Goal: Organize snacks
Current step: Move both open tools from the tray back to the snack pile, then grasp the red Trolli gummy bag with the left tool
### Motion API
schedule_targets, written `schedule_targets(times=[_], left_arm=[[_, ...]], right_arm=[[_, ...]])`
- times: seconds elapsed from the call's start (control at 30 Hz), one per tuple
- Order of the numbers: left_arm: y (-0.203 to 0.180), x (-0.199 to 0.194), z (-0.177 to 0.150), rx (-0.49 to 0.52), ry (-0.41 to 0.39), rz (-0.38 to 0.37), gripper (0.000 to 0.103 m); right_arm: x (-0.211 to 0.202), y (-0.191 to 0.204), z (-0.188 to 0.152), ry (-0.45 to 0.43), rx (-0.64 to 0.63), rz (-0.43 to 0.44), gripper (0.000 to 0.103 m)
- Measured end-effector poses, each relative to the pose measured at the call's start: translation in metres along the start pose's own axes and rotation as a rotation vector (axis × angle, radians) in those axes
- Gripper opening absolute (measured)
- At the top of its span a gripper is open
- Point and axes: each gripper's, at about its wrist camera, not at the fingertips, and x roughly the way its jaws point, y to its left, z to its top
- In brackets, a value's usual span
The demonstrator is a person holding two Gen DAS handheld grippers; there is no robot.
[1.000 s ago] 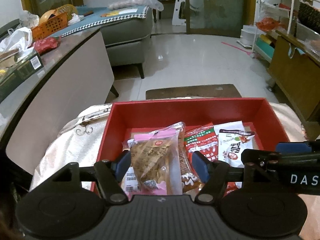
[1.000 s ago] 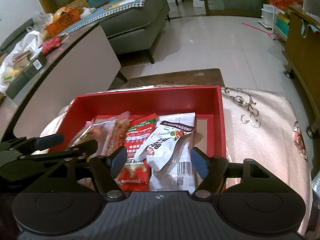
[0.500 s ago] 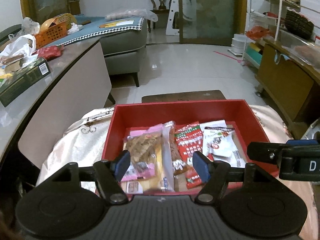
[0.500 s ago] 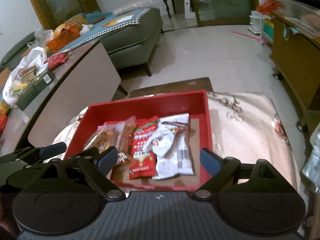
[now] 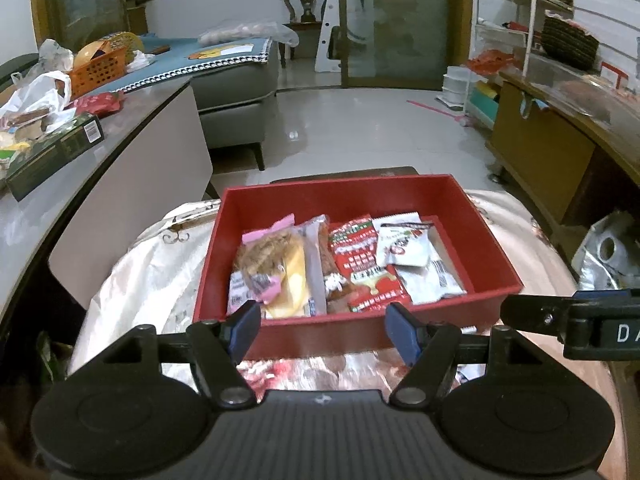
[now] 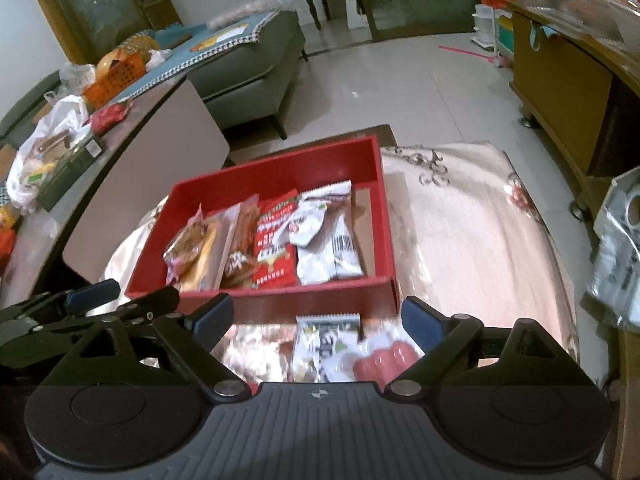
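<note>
A red box (image 5: 340, 194) (image 6: 280, 168) sits on a cloth-covered table. Inside lie a pink-topped pastry packet (image 5: 272, 264) (image 6: 194, 248), a red snack packet (image 5: 366, 262) (image 6: 276, 240) and white packets (image 5: 412, 256) (image 6: 324, 236), side by side. My left gripper (image 5: 324, 326) is open and empty, held above the box's near wall. My right gripper (image 6: 318, 318) is open and empty, also back from the box. Loose snacks lie on the table in front of the box: a green-and-white packet (image 6: 326, 344), a pink packet (image 6: 386, 362) and a shiny one (image 6: 256, 354), blurred.
A grey counter (image 5: 120, 128) with bags, an orange basket (image 5: 96, 74) and a dark box (image 5: 56, 152) runs along the left. A wooden cabinet (image 5: 552, 152) stands right. A silver bag (image 5: 608, 252) (image 6: 616, 248) lies at the table's right edge. Sofa behind.
Both grippers have pulled back and up from inside the red box. The snack packets stay in the box. The right gripper's jaws have widened. Loose snacks before the box have come into view.
</note>
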Motion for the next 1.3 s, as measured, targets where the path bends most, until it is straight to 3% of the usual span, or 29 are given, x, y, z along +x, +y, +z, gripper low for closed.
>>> schedule_targets(times=[0.37,0.5,0.57,0.87,1.1,1.3], left_arm=[[-0.006,-0.018,-0.021,0.027,0.001,-0.019,0.063],[-0.010,-0.023,-0.029,0.028,0.014,-0.028,0.065],[-0.012,-0.024,-0.034,0.031,0.031,-0.040,0.070],[-0.037,-0.014,-0.062,0.130,0.118,-0.065,0.071],[-0.051,0.011,-0.078,0.112,0.225,-0.082,0.072],[-0.069,0.027,-0.088,0.148,0.259,-0.051,0.072]], right_arm=[[-0.023,-0.008,-0.021,-0.009,0.025,0.000,0.096],[-0.026,-0.009,-0.031,0.006,0.028,0.008,0.102],[-0.025,-0.009,-0.036,0.025,0.027,0.005,0.102],[-0.030,-0.026,-0.045,0.030,0.068,-0.045,0.103],[-0.030,-0.038,-0.050,0.050,0.077,-0.039,0.103],[-0.029,-0.038,-0.051,0.070,0.064,-0.023,0.103]])
